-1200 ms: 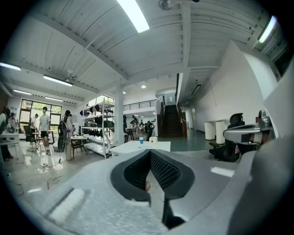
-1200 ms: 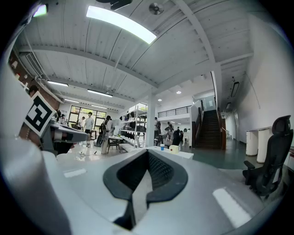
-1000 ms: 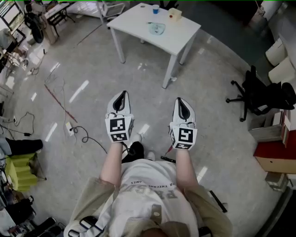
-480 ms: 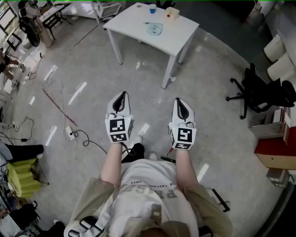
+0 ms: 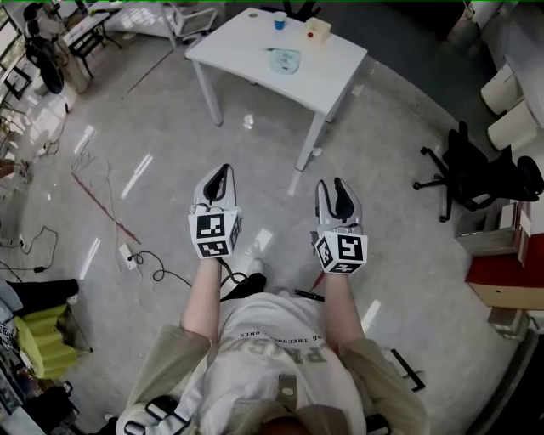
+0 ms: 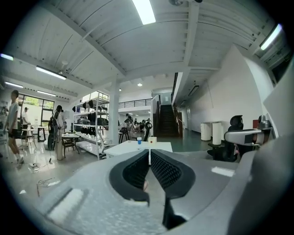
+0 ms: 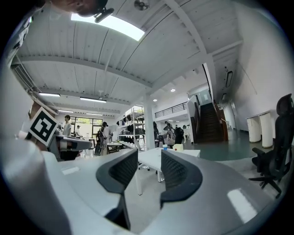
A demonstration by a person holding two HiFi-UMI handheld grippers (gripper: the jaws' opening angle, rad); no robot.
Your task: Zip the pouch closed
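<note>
Place: an open-plan lab or workshop hall is indicated | Floor: polished grey floor (image 5: 399, 246), loose cables (image 5: 161, 273) left lying | Furniture: white table (image 5: 327, 72), black office chair (image 5: 484, 183), stocked metal shelving (image 6: 92, 121) | Structure: high beamed ceiling lit by strip lights (image 6: 146, 10); staircase (image 6: 167, 120) and railed mezzanine (image 6: 133, 103) are seen behind.

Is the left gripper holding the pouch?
No: the left gripper is shut and empty; the pouch lies on the table ahead.

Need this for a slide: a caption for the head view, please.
Short of the white table with the pouch: left gripper shut, right gripper just opening, both empty.
</note>
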